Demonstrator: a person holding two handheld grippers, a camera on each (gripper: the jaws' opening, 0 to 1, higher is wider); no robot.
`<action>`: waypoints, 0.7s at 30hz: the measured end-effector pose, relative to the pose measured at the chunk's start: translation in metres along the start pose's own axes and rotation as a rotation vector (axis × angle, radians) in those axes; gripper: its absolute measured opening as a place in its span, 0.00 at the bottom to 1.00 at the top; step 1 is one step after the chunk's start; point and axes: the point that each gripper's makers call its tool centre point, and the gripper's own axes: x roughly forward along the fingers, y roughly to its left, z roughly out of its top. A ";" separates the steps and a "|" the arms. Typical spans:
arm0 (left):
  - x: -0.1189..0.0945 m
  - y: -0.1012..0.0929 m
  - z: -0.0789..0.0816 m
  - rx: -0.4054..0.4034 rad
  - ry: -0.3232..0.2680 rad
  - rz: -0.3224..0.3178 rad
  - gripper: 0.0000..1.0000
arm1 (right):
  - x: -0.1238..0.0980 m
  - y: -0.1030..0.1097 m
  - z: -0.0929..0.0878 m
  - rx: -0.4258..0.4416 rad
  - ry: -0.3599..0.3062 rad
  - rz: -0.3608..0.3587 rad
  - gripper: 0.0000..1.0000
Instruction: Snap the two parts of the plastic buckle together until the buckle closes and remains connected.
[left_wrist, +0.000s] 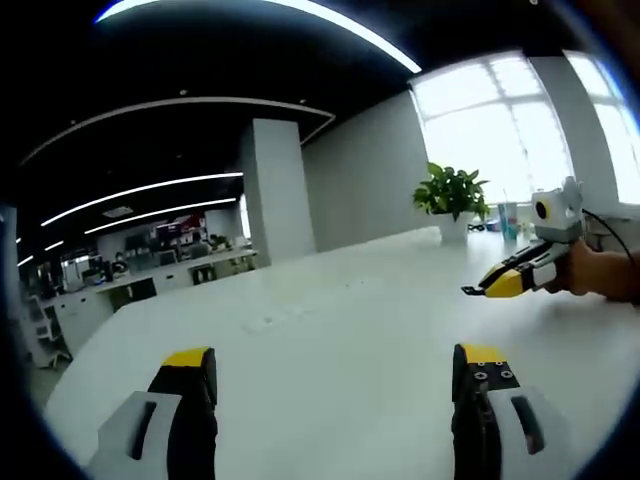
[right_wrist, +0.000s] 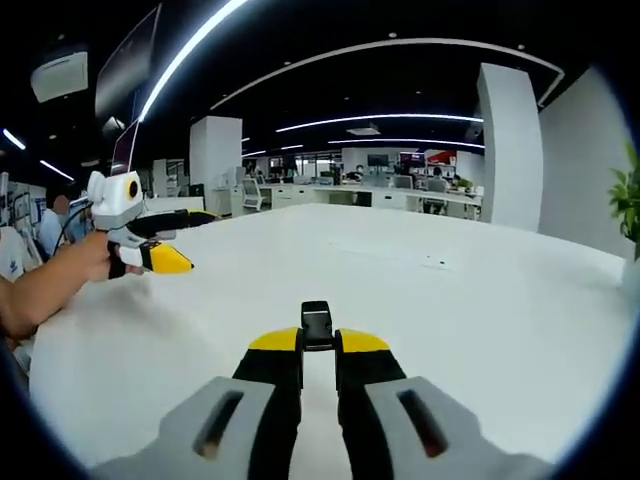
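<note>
My right tongs (right_wrist: 319, 342) pinch the buckle (right_wrist: 317, 325) over the table (right_wrist: 480, 320); my left tongs (left_wrist: 335, 365) gape open.

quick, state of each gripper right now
left gripper: open, holding nothing.
right gripper: shut on a black buckle part.

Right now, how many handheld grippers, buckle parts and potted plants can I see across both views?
yellow-tipped handheld grippers: 2 (left gripper, right gripper)
black plastic buckle part: 1, clamped in the right gripper
green potted plant: 1
Total: 4
</note>
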 end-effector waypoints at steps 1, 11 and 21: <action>0.000 0.000 0.001 0.001 -0.002 -0.001 0.99 | 0.002 -0.003 0.001 0.009 0.000 -0.004 0.09; 0.000 -0.001 0.001 0.009 0.003 0.001 0.99 | 0.023 -0.007 0.002 0.011 0.013 -0.016 0.09; -0.001 -0.002 0.006 0.013 -0.008 0.000 0.99 | 0.038 -0.018 0.005 0.018 0.019 -0.034 0.09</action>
